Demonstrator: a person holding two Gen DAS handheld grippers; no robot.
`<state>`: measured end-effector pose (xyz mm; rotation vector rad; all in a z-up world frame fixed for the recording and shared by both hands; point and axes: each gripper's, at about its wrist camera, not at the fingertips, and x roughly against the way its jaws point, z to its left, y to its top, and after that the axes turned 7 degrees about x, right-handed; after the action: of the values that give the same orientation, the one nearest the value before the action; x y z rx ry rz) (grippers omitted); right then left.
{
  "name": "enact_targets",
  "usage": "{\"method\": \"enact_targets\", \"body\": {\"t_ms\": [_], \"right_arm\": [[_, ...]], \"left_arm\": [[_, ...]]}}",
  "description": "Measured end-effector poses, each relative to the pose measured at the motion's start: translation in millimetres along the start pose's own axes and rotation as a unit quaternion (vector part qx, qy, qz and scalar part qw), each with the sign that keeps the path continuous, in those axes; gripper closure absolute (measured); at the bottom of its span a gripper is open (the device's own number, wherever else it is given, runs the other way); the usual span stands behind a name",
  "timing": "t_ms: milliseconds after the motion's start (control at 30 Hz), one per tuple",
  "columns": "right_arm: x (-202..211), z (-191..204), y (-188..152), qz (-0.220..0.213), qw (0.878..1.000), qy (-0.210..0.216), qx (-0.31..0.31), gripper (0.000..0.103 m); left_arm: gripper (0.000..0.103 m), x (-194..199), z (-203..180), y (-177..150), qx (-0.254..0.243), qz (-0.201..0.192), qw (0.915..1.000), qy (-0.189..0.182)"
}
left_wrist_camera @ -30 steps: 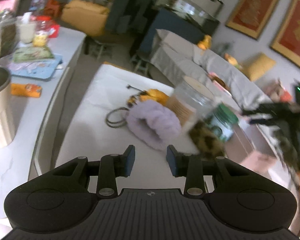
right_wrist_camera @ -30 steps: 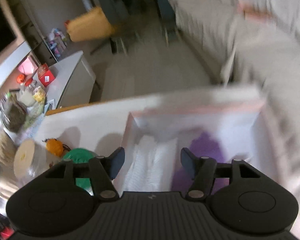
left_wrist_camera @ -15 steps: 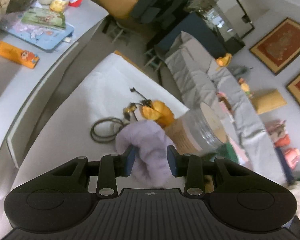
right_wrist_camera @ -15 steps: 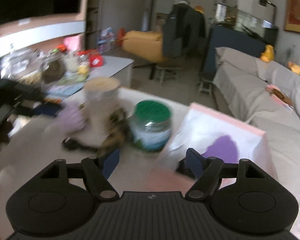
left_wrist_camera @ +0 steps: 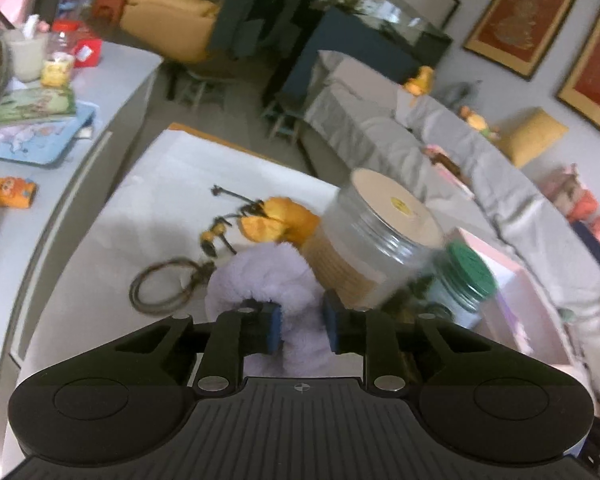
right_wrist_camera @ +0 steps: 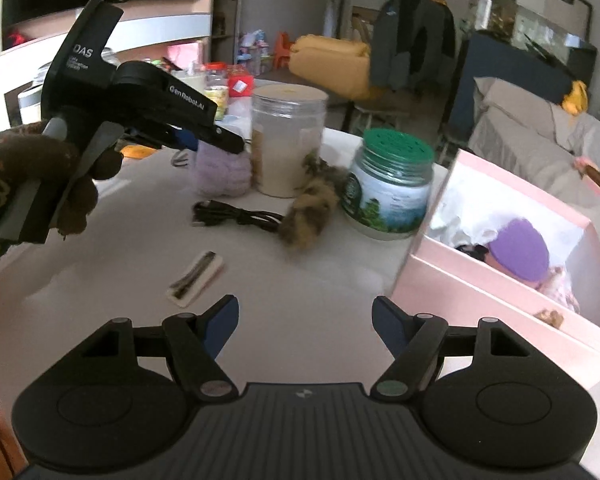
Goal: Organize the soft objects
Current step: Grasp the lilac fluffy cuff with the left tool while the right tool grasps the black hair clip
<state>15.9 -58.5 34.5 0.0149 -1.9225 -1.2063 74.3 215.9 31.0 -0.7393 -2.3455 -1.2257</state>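
Observation:
My left gripper (left_wrist_camera: 300, 328) is shut on a fluffy lilac soft piece (left_wrist_camera: 268, 276) that rests on the white table; the right wrist view shows the same gripper (right_wrist_camera: 216, 140) over the lilac piece (right_wrist_camera: 222, 172). My right gripper (right_wrist_camera: 304, 324) is open and empty above the table's near side. A brown furry piece (right_wrist_camera: 310, 212) lies between the two jars. A pink box (right_wrist_camera: 500, 292) at the right holds a purple soft item (right_wrist_camera: 520, 250) and white cloth.
A clear jar with a beige lid (right_wrist_camera: 288, 144) and a green-lidded jar (right_wrist_camera: 392, 188) stand mid-table. A black cable (right_wrist_camera: 236, 216), a small flat packet (right_wrist_camera: 196, 280), a yellow bee-like toy (left_wrist_camera: 272, 220) and a cord ring (left_wrist_camera: 164, 288) lie around.
My left gripper came down over the lilac piece and closed on it. My right gripper swung from above the pink box out to face the table, staying open.

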Motion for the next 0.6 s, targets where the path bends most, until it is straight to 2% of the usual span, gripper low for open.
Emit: {"method": "enact_targets", "body": {"t_ms": [67, 200, 433, 600], "right_arm": [[-1.0, 2.3, 4.8, -0.002, 1.000, 0.017, -0.005, 0.029], [-9.5, 10.0, 14.1, -0.002, 0.999, 0.046, -0.018, 0.029], [-31.9, 34.8, 26.6, 0.003, 0.997, 0.073, -0.001, 0.030], [-52.5, 45.2, 32.3, 0.022, 0.996, 0.081, -0.011, 0.048]], "left_arm": [[0.081, 12.9, 2.6, -5.1, -0.004, 0.003, 0.9999, -0.012], [0.082, 44.0, 7.5, -12.9, -0.020, 0.004, 0.9997, -0.013], [0.082, 96.9, 22.9, -22.2, -0.037, 0.004, 0.9992, -0.016], [0.082, 103.1, 31.0, -27.6, -0.037, 0.025, 0.9989, -0.016]]}}
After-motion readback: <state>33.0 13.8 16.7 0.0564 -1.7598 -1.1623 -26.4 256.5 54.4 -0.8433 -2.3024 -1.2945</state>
